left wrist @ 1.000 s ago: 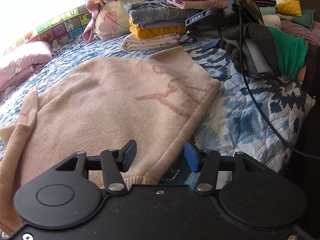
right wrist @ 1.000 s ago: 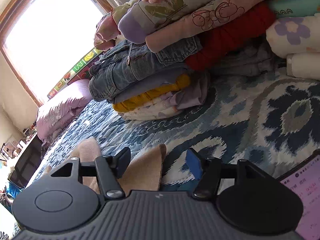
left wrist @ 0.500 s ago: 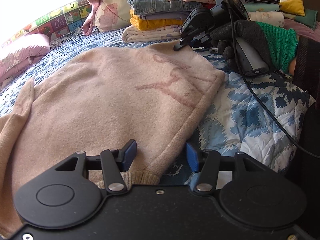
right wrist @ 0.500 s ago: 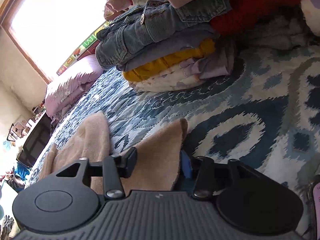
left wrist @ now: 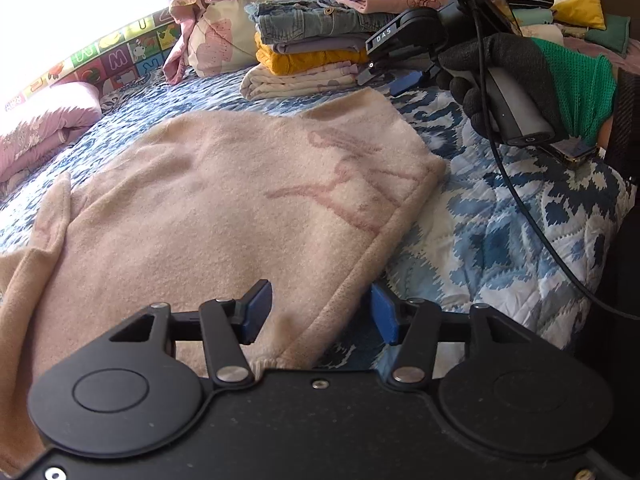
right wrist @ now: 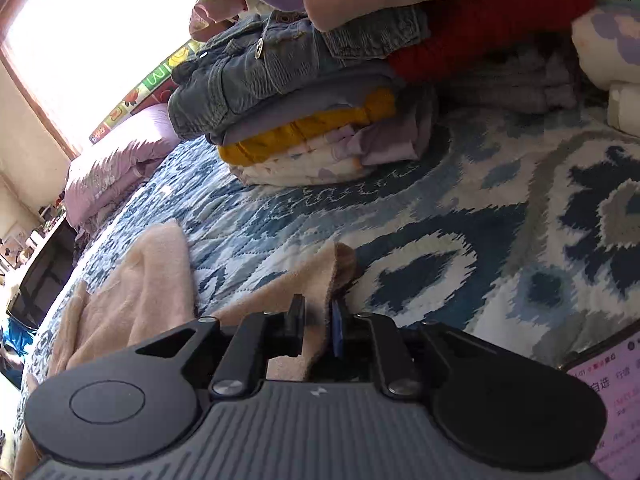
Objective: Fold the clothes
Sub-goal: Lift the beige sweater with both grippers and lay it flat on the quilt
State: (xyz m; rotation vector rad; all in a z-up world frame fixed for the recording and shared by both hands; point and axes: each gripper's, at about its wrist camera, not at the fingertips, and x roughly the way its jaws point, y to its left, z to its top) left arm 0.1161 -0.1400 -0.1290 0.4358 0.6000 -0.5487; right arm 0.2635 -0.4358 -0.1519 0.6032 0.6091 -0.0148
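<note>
A beige sweater (left wrist: 224,208) with a faint pink figure lies spread flat on the blue patterned quilt (left wrist: 500,240). My left gripper (left wrist: 320,312) is open at the near hem, with the sweater's side edge lying loose between its blue pads. Across the sweater, a gloved hand (left wrist: 500,76) holds my right gripper (left wrist: 384,76) at the far corner. In the right wrist view, my right gripper (right wrist: 318,328) pinches that sweater corner (right wrist: 336,264), which stands up just past the pads. Its jaws are opening slightly, with the fabric still between them.
A stack of folded clothes (left wrist: 312,52) stands on the quilt just beyond the sweater, seen close in the right wrist view as the denim-topped stack (right wrist: 304,120). A pink pillow (left wrist: 44,128) lies far left. A black cable (left wrist: 532,220) trails over the quilt. A phone screen (right wrist: 608,400) shows bottom right.
My right gripper's jaws went from wide apart to narrow, closing on the sweater's far corner. The left gripper stayed open at the hem.
</note>
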